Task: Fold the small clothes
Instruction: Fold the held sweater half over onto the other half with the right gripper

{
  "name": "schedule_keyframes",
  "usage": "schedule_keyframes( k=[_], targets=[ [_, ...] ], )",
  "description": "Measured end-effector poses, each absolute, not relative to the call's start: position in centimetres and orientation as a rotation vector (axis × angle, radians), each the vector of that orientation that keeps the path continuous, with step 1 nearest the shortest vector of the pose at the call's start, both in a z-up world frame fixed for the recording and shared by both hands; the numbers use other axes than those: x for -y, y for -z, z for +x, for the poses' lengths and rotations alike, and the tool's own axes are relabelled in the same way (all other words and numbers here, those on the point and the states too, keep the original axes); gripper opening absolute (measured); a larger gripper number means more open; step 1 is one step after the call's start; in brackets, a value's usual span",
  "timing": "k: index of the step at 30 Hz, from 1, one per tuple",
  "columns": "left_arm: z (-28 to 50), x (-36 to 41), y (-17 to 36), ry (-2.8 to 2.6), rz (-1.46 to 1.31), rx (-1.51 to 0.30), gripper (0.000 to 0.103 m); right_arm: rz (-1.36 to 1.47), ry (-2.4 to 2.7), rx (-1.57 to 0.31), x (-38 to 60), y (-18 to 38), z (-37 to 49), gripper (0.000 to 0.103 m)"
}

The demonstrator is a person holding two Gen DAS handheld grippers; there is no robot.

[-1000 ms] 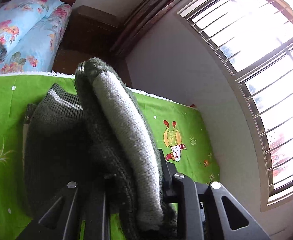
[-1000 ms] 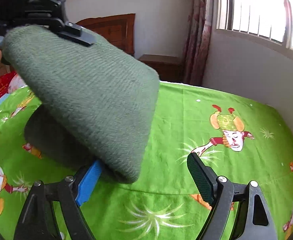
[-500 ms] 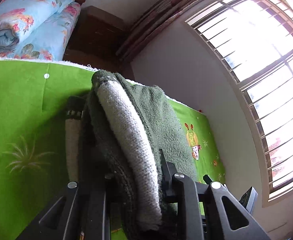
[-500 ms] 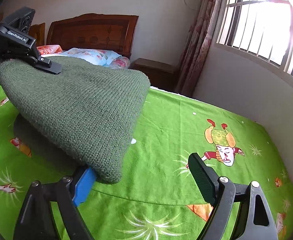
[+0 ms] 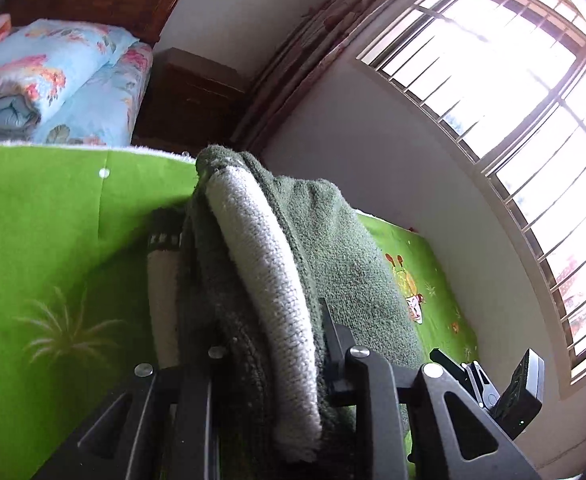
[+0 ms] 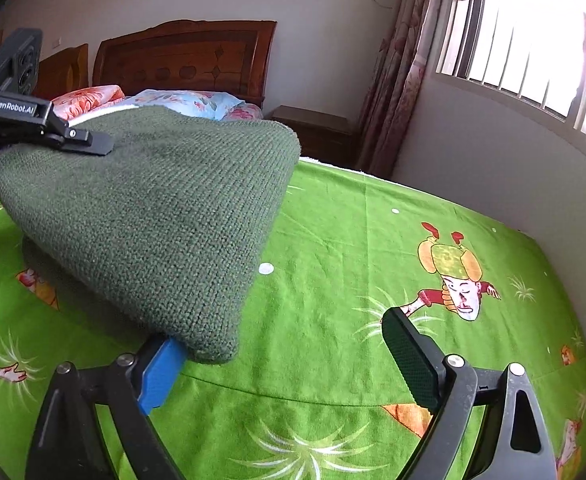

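Observation:
A dark green knitted garment [image 5: 345,264] with a pale inner layer [image 5: 269,276] hangs folded between the fingers of my left gripper [image 5: 261,360], which is shut on it. In the right wrist view the same garment [image 6: 153,220] is a thick folded wedge sloping down to the green bedsheet [image 6: 353,240], pinched at its upper left edge by the left gripper [image 6: 73,138]. My right gripper [image 6: 285,364] stands open above the sheet. The garment's lowest corner rests just over its blue left pad [image 6: 159,376]; nothing lies between the pads.
The bed carries a green cartoon-print sheet [image 5: 53,240]. Floral pillows and a folded quilt [image 5: 65,84] lie by the wooden headboard [image 6: 189,56]. A nightstand [image 6: 317,128], a curtain [image 6: 401,60] and a white wall under a barred window [image 6: 513,48] bound the far side.
My left gripper has sunk toward the bed with the garment, which now slopes lower over the sheet. The right gripper has come into the left wrist view and has stayed open.

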State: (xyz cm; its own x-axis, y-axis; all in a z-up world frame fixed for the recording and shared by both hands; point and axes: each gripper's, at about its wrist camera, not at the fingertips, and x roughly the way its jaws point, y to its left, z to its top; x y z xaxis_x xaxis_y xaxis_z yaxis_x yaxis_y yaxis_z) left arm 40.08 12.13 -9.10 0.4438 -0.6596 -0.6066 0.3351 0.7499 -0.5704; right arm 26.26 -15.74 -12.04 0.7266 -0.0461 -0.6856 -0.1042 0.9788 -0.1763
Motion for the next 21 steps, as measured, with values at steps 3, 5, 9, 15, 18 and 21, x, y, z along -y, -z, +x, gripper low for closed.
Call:
schedule_keyframes(
  k=[3, 5, 9, 15, 18, 21],
  targets=[
    [40.2, -11.7, 10.0, 0.619, -0.349, -0.924, 0.025, -0.209, -0.033, -0.762, 15.8, 12.1, 26.3, 0.103],
    [40.2, -12.3, 12.5, 0.606, -0.383, -0.963, 0.025, -0.207, -0.040, -0.765, 15.8, 12.1, 26.3, 0.103],
    [39.7, -14.2, 13.7, 0.645, -0.521, -0.926, 0.028, -0.203, -0.046, -0.774, 15.9, 12.3, 26.5, 0.103],
    [39.8, -13.6, 13.1, 0.611, -0.494, -0.952, 0.031, -0.172, -0.067, -0.791, 16.4, 12.4, 26.8, 0.103],
    [39.4, -14.2, 12.7, 0.567, -0.514, -0.957, 0.032, -0.143, -0.102, -0.799, 16.9, 12.4, 26.8, 0.103],
    [38.4, -15.2, 11.6, 0.494, -0.482, -0.939, 0.035, -0.093, -0.152, -0.804, 17.9, 11.9, 26.0, 0.103]
  ],
)
